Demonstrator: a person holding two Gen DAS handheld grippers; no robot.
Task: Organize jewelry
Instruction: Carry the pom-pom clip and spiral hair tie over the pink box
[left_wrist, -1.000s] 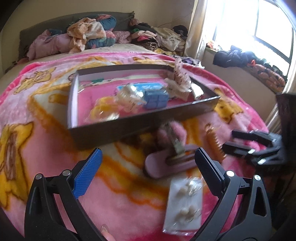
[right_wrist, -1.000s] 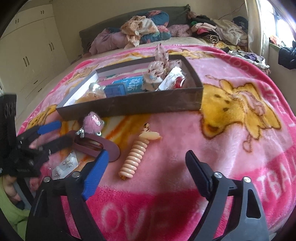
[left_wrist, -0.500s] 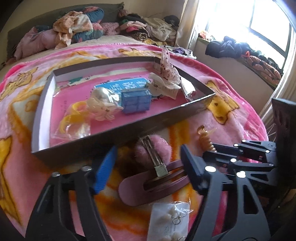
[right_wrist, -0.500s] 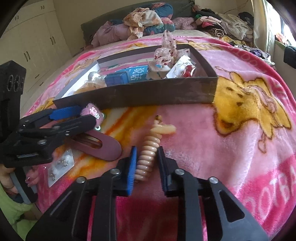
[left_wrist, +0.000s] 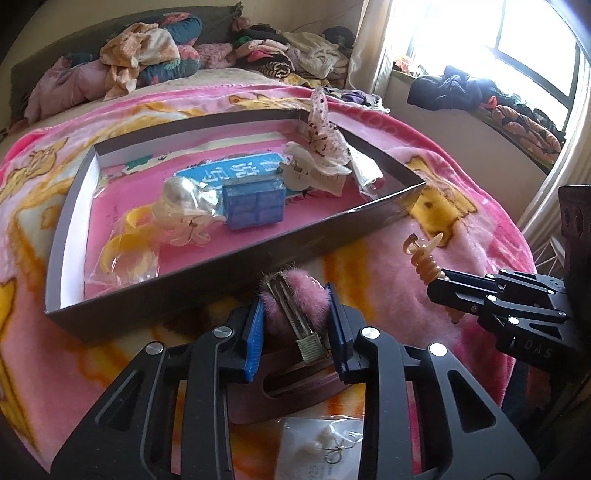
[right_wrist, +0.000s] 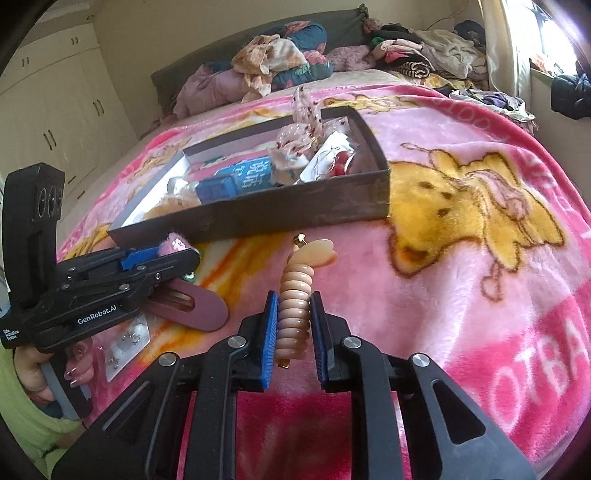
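Left wrist view: the left tool (left_wrist: 295, 314), jaws just closing, clamps the fluffy pink hair clip (left_wrist: 295, 301); the right tool (right_wrist: 293, 325) clamps the spiral hair clip (right_wrist: 293, 314), near the box (left_wrist: 236, 269).

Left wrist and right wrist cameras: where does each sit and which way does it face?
Left wrist: on the left gripper, angled down toward the box; gripper shut on the pink fuzzy clip; right gripper at right.
Right wrist: on the right gripper, shut on the beige spiral clip; a hand holds the left gripper.
Shared: box, both clips, blanket.
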